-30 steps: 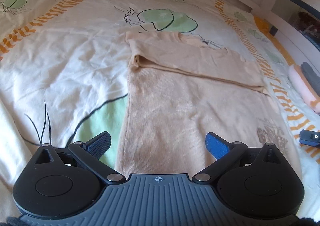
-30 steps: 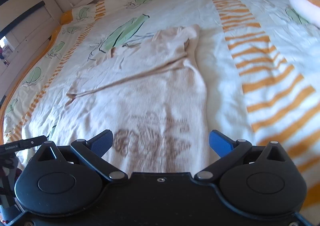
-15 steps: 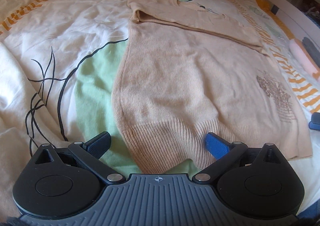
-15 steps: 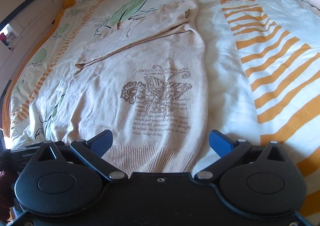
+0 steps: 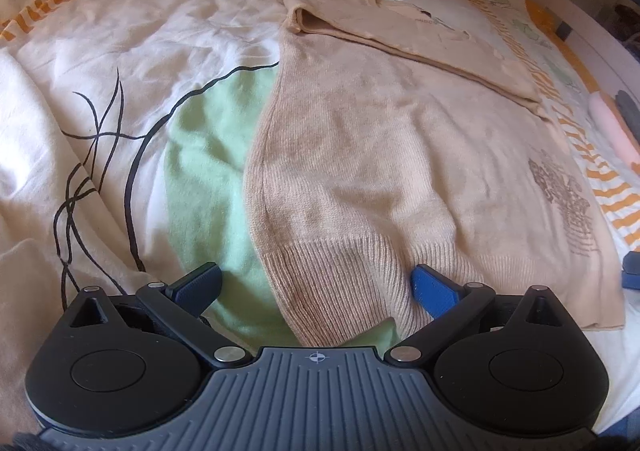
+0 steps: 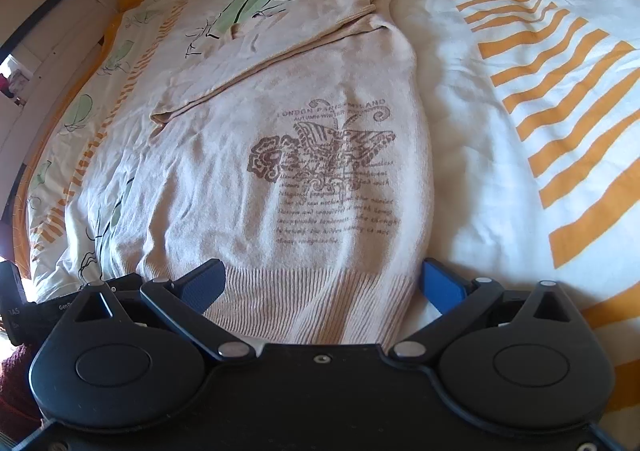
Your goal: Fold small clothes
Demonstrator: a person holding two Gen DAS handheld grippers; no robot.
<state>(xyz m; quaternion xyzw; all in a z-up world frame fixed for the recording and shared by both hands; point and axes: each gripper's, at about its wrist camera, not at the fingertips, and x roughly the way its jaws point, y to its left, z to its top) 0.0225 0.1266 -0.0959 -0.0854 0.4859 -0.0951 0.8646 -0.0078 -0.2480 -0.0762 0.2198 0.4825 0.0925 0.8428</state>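
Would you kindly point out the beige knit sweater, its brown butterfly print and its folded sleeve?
Beige knit sweater (image 5: 360, 155): left wrist view, mid body.
Brown butterfly print (image 6: 324, 155): right wrist view, print centre.
Folded sleeve (image 6: 256, 63): right wrist view, mid sleeve.

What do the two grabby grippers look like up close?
Both match. The left gripper has two black round discs, thin black link arms with silver pins, blue finger pads and a grey ribbed plate with a small crosshair mark. The right gripper has blue pads too, but a smooth black plate.

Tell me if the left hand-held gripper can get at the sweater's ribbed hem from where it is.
Probably yes. The left hand-held gripper is open, its fingers straddling the ribbed hem of the sweater; nothing lies between them.
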